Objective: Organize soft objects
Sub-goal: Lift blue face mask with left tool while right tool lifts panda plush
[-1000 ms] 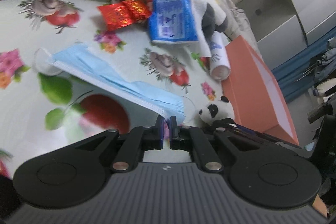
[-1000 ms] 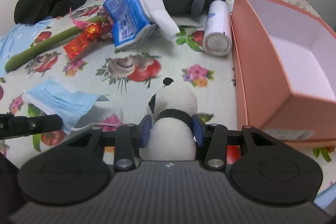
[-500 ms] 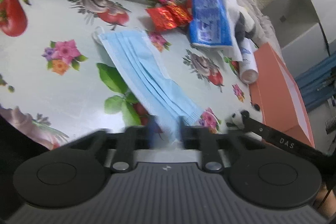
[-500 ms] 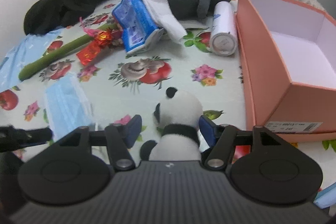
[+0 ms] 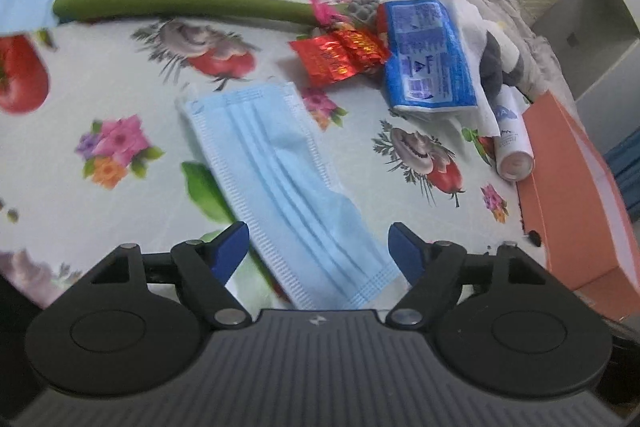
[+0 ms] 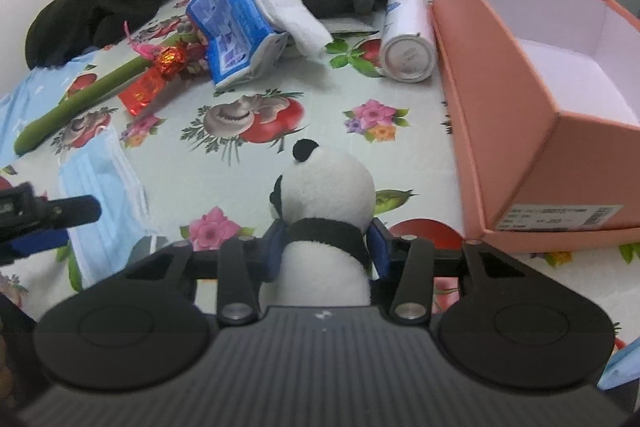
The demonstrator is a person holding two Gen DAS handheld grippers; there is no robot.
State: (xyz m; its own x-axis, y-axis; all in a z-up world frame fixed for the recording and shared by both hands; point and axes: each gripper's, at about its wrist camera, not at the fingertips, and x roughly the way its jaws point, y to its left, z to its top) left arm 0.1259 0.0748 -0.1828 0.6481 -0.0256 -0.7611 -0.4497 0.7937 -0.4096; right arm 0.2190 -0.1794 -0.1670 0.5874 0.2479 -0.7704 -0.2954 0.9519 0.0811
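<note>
I have the right gripper (image 6: pixel 326 247) clenched on the panda plush (image 6: pixel 326 215), pinching it at the black neck band so the soft body will not slip. It hangs upright, just left of the orange box (image 6: pixel 532 131), which stands open and looks like the place for it. My left gripper (image 5: pixel 320 247) is released, its 2 fingers spread wide either side of the blue face mask (image 5: pixel 280 171), which lies flat on the flowered cloth (image 5: pixel 120 83), well left of the box.

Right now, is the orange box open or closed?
Open. The orange box has no lid on, and its bare white inside shows nothing in it.
</note>
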